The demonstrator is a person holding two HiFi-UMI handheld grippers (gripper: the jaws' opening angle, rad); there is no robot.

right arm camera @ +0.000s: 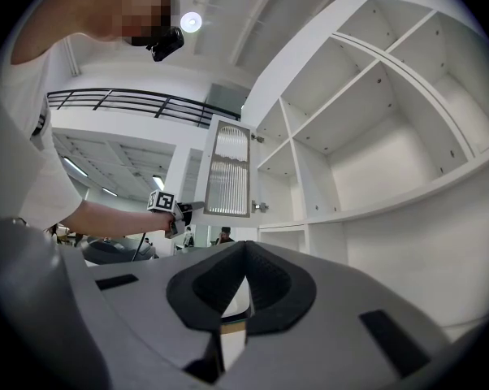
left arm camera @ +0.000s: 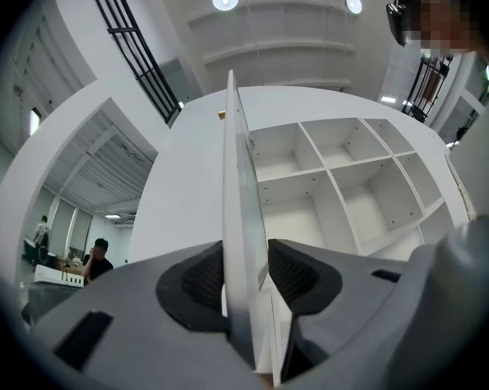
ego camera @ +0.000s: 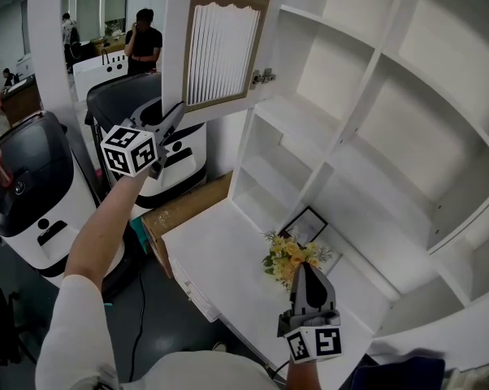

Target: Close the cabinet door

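The cabinet door (ego camera: 220,47) swings out into the room and blocks the way past the top left corner. To its right, the white shelves (ego camera: 407,136) are wide open, so a hand-held gripper fits inside. Lower down, yellow flowers (ego camera: 289,254) and a picture frame (ego camera: 305,224) stand on the desk (ego camera: 220,258), right in front of the right hand-held gripper (ego camera: 309,279). The desk's left part is free. On the floor, 2 big machines (ego camera: 33,185) and a cardboard box (ego camera: 188,210) crowd the left side.
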